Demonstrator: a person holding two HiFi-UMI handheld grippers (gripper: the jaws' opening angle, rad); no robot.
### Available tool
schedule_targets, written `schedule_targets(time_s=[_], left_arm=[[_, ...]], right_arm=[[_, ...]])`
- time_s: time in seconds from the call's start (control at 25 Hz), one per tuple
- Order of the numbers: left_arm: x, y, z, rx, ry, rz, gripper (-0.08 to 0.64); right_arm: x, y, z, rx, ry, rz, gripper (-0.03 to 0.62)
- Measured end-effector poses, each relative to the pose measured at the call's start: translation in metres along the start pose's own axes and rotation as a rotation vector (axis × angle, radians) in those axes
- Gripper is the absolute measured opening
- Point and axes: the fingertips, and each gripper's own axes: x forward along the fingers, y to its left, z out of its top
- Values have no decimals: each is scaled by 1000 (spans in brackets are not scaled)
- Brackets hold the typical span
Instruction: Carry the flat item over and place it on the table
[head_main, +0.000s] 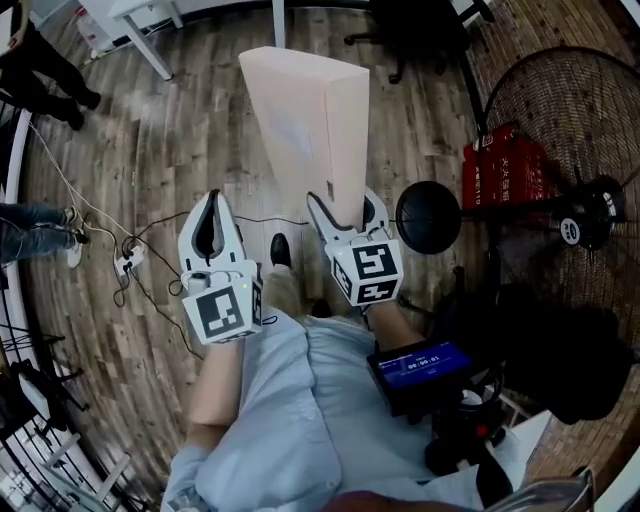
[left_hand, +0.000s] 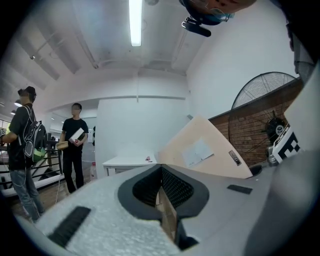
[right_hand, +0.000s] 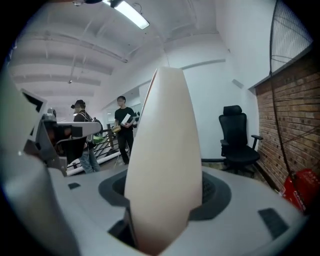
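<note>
My right gripper (head_main: 343, 210) is clamped on the near end of the flat, pale-beige cardboard box (head_main: 300, 110). Its long axis runs straight ahead of me, toward the white bench (left_hand: 127, 161). The bench stands beyond the box's far end and well apart from it, so I judge that end must reach the bench first. The box looks smooth, matt and rigid, with squared edges. A white paper label sits on the broad face turned toward my left gripper (head_main: 212, 205), whose jaws are together on nothing, no nearer the bench.
</note>
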Motion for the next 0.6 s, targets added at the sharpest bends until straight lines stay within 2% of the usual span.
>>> schedule_targets(time_s=[0.12, 0.32, 0.6], left_arm=[[46, 35, 6, 10, 4, 2, 8], [113, 88, 18, 28, -38, -17, 8], [169, 122, 43, 39, -79, -32, 8]], right_arm=[[51, -1, 18, 14, 7, -14, 284], [128, 3, 57, 5, -18, -39, 284], [184, -6, 113, -4, -73, -63, 284]])
